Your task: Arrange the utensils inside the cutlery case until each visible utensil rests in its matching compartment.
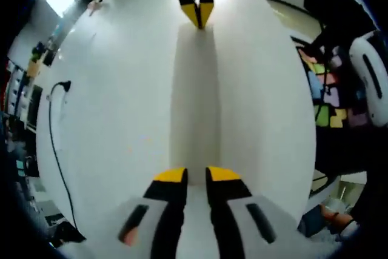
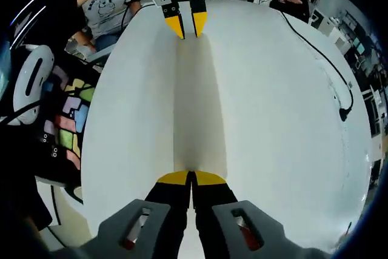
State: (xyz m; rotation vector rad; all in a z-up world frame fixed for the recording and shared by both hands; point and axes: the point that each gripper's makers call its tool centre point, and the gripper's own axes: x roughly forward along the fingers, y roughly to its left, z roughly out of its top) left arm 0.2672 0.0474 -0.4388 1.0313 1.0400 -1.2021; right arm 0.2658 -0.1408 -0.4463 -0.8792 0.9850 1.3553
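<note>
on the white table point(image 1: 115, 107), left gripper point(image 1: 196, 175) slightly parted, right gripper point(image 2: 191, 178) closed, both empty.

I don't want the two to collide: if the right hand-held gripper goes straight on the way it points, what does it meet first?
Probably the left hand-held gripper, facing it across the bare white table; nothing lies between, though depth is unclear.

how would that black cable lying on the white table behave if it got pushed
The black cable is probably floppy: it lies in a loose curve across the white table, so a push would likely bend it rather than move it whole. It looks thin and so probably light. Its thicker plug end might drag behind.
</note>
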